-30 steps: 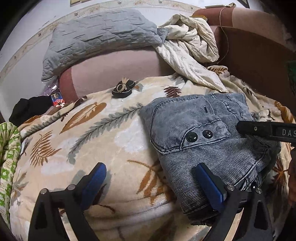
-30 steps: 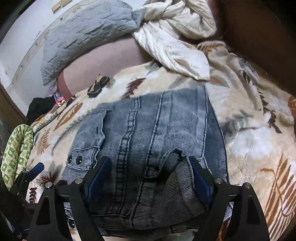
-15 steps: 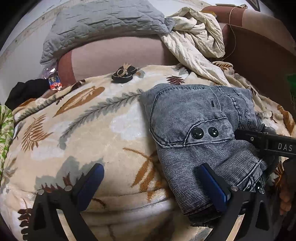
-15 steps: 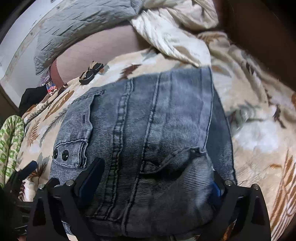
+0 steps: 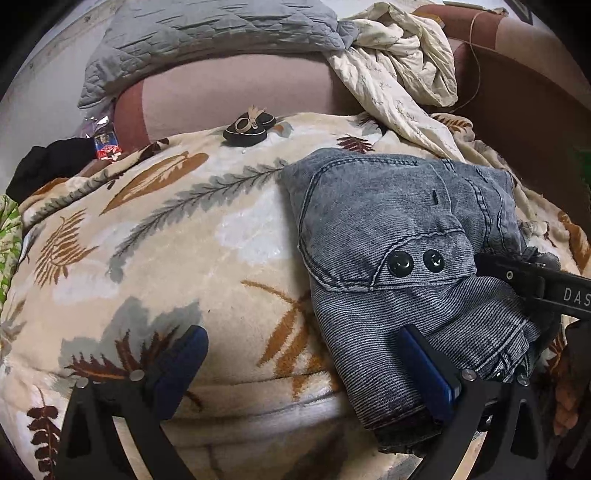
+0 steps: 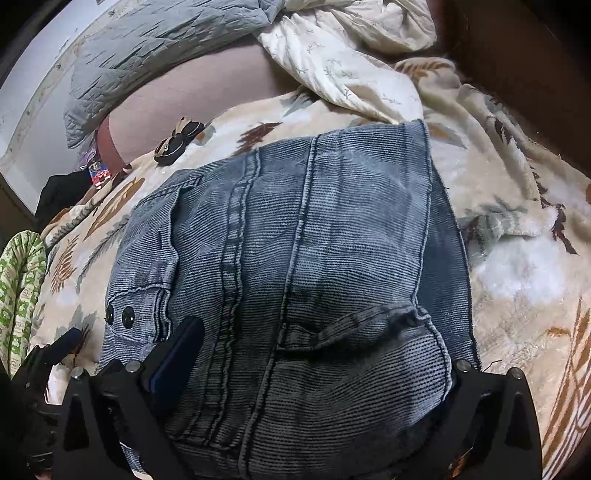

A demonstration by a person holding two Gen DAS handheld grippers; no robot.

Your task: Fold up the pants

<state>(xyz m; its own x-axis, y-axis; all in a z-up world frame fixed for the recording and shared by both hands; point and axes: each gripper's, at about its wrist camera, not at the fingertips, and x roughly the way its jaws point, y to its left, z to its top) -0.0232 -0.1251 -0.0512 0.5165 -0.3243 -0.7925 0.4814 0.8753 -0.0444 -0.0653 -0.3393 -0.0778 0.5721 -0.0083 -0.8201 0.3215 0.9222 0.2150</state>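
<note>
Folded blue-grey denim pants [image 5: 399,236] lie on a cream leaf-print blanket [image 5: 177,258], with two black snap buttons [image 5: 417,262] on a pocket flap. My left gripper [image 5: 299,336] is open: its right finger [image 5: 424,365] rests at the pants' near left edge and its left finger [image 5: 181,362] is over bare blanket. My right gripper [image 6: 321,347] straddles the near end of the pants [image 6: 314,240], and its jaws are opening to their widest. The denim bulges between them and covers the right pad. One finger of it [image 5: 532,280] lies across the pants in the left wrist view.
A grey quilted cover [image 5: 207,33] and a crumpled cream sheet [image 5: 399,62] lie on the pink sofa back [image 5: 236,88]. A small black item [image 5: 247,127] sits at the blanket's far edge. Black cloth [image 5: 48,162] and green patterned cloth [image 6: 18,280] are at left. The brown sofa arm [image 5: 524,122] is at right.
The right gripper's jaws have spread much wider around the pants, and its view has closed in on the denim. The left gripper stays open in nearly the same place, slightly rolled.
</note>
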